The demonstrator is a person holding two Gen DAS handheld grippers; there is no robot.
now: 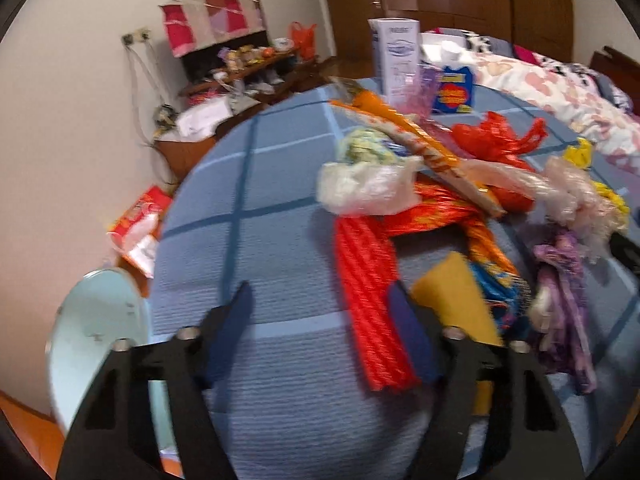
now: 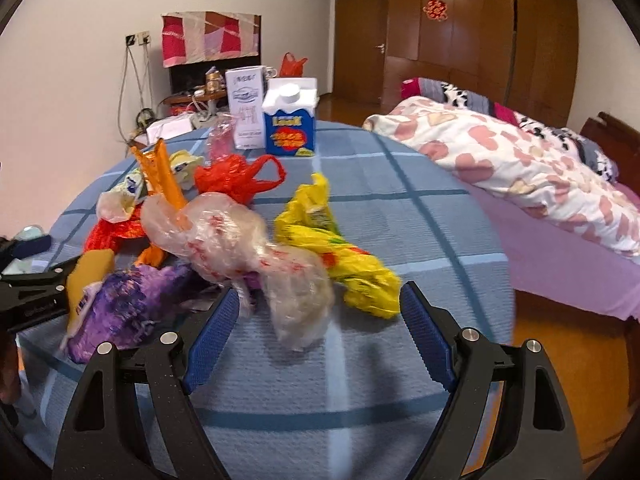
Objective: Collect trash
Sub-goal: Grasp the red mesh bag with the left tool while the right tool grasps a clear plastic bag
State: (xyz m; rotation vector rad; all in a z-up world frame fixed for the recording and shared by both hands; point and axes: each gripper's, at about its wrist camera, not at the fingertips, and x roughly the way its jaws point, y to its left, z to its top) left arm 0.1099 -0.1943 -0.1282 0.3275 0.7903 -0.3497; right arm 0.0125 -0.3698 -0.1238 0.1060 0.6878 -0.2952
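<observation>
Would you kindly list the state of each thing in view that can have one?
Left gripper: open, empty.
Right gripper: open, empty.
Clear plastic bag: crumpled, lying on the table.
Red bag: crumpled.
Blue carton: upright, capped.
White box: upright.
Door: shut.

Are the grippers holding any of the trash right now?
No. The left gripper and the right gripper are both open with nothing between their fingers. The clear plastic bag just lies on the table.

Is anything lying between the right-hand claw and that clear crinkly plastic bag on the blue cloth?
Nothing visible does. The right gripper is open, and the clear plastic bag lies just ahead of its fingertips, with only bare blue tablecloth between. The yellow wrapper and purple wrapper flank it.
</observation>
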